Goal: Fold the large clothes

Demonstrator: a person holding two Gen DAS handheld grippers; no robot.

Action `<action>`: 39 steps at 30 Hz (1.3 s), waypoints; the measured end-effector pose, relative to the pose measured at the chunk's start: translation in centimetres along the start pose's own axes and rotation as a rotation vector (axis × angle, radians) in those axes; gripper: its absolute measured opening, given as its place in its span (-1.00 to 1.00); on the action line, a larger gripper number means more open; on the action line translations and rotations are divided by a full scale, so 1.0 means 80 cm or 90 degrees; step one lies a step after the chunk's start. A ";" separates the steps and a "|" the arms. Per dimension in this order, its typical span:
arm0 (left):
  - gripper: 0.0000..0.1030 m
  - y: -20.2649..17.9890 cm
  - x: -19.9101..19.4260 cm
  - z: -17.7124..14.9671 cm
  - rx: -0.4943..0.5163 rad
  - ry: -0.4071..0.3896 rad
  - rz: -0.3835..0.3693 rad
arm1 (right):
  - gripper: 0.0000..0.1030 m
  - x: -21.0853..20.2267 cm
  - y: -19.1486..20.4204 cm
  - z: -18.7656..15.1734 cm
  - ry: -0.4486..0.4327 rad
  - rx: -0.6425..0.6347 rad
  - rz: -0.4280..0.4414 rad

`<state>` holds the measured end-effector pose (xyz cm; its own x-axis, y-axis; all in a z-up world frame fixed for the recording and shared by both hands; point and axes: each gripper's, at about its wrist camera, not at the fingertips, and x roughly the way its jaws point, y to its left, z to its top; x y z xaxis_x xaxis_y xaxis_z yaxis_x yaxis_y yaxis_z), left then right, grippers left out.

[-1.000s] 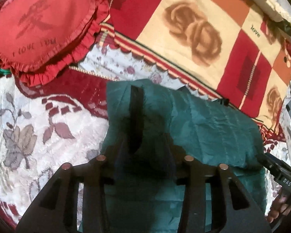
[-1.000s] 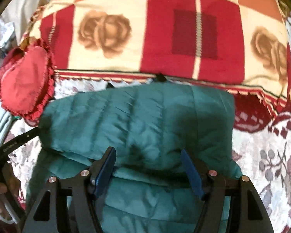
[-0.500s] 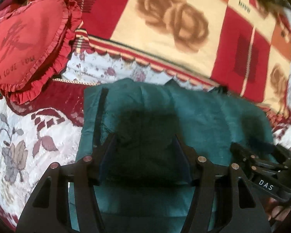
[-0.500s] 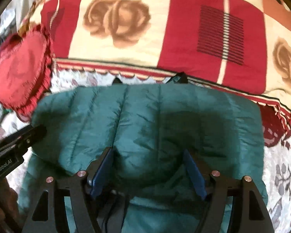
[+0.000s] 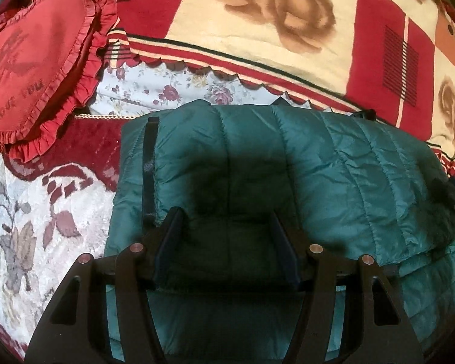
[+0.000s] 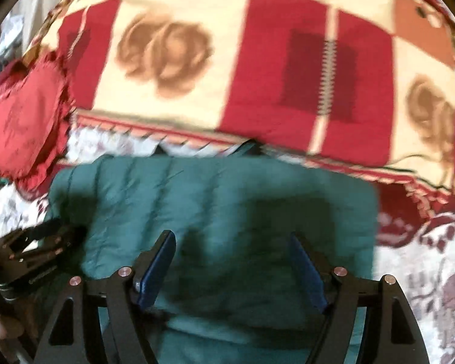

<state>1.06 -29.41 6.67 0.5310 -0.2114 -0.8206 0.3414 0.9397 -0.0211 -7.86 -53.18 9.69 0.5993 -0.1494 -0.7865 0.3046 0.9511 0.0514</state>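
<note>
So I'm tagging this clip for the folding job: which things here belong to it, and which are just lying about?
Part of the job:
green quilted jacket
left gripper, open
right gripper, open

Lying about:
red heart cushion
rose-patterned blanket
floral bedspread

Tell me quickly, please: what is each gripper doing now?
Left gripper: open, holding nothing, over the jacket.
Right gripper: open, holding nothing, over the same jacket.
</note>
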 end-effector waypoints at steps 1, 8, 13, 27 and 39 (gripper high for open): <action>0.16 0.000 0.001 0.000 -0.002 0.000 -0.001 | 0.44 0.005 -0.009 -0.003 0.007 0.010 -0.010; 0.17 0.000 0.004 -0.002 0.003 -0.004 -0.002 | 0.46 0.056 -0.040 -0.033 0.056 0.037 -0.040; 0.18 0.000 0.007 -0.001 0.003 -0.002 -0.004 | 0.49 0.061 -0.029 -0.037 0.059 0.008 -0.064; 0.18 0.003 0.008 -0.004 -0.003 -0.009 -0.011 | 0.49 0.021 -0.008 -0.050 0.056 -0.015 -0.054; 0.18 0.006 -0.009 -0.013 -0.008 -0.041 -0.017 | 0.54 0.009 -0.005 -0.059 0.046 -0.013 -0.052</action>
<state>0.04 -28.54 6.63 0.5708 -0.2524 -0.7813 0.3463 0.9368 -0.0496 -11.04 -52.40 6.16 0.5173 -0.2078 -0.8302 0.3350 0.9418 -0.0270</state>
